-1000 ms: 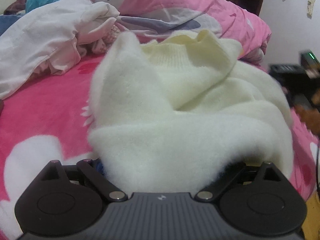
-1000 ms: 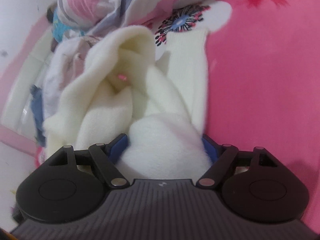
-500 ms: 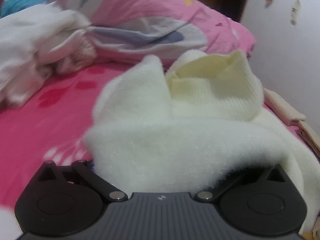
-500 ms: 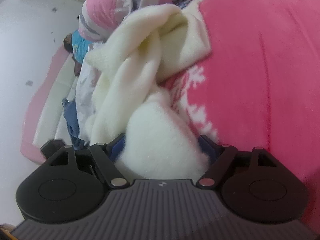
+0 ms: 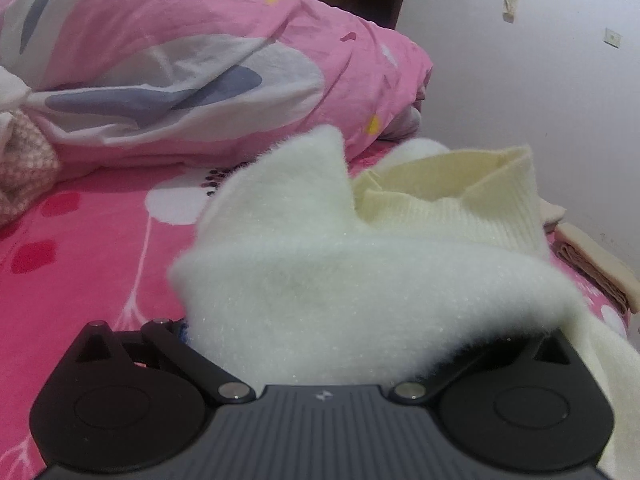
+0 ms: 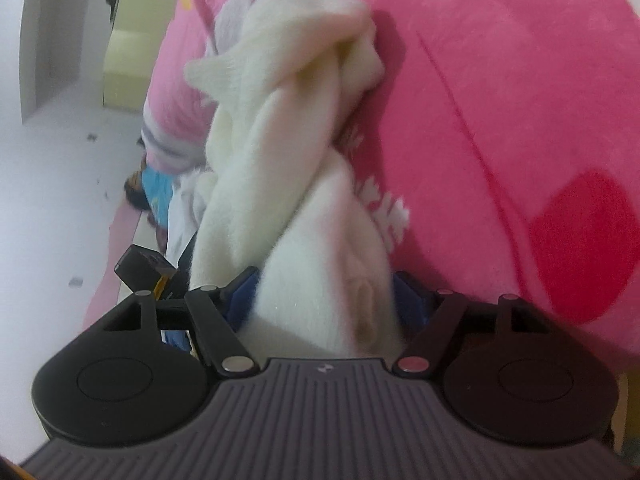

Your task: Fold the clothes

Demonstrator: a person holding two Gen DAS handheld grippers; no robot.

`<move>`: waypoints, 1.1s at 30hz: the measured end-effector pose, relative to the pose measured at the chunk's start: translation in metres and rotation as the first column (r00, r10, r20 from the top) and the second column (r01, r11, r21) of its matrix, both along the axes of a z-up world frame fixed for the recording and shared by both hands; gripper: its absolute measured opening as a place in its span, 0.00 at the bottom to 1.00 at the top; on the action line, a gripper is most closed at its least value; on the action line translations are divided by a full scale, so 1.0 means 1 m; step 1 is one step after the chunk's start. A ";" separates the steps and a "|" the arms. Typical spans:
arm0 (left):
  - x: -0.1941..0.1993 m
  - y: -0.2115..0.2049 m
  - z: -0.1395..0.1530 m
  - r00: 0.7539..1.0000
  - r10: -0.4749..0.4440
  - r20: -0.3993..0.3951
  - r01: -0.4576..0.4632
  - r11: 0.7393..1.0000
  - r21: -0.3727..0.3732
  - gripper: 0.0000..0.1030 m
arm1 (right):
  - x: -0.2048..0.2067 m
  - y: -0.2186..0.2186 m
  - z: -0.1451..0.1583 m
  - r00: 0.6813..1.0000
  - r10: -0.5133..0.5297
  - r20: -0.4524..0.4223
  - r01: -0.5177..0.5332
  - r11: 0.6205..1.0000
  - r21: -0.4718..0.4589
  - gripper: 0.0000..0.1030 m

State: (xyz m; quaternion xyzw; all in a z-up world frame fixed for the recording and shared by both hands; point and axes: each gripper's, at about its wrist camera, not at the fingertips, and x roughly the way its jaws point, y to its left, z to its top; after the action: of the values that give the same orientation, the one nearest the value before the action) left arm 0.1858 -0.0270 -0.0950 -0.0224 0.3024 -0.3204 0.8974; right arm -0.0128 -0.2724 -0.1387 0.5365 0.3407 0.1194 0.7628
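Pink bedspread carries the load. Cream fluffy sweater lies bunched across it, slung between both grippers. Soft, light, limp; best taken at ribbed hem or shoulders. Left gripper at widest, stuffed with fleece; grip probably holding, fingertips buried. Right gripper has been narrowing, blue pads pinching a twisted wad.

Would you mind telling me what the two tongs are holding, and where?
Both hold the fluffy cream sweater: a bunched fold fills the left tongs, and the right tongs clamp a gathered wad.
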 end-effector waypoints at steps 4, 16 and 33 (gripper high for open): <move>-0.009 0.019 0.002 0.996 0.057 -0.069 -0.059 0.998 -0.028 0.98 | 0.008 0.001 0.004 1.000 -0.006 -0.001 0.006 1.000 -0.017 0.70; -0.109 0.073 0.033 0.990 0.074 -0.118 -0.094 0.979 -0.180 1.00 | -0.030 -0.023 0.058 0.983 -0.022 0.185 0.093 0.918 -0.385 0.71; -0.122 0.033 0.021 0.995 0.069 -0.074 -0.072 0.996 -0.051 0.80 | 0.027 0.035 0.051 0.934 0.271 0.232 -0.018 0.685 -0.729 0.54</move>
State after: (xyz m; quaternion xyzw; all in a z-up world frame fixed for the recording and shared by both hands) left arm 0.0634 0.0064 -0.0743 -0.0685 0.3250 -0.2954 0.8958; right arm 0.0143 -0.2379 -0.0879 0.1411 0.2726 0.1239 0.9436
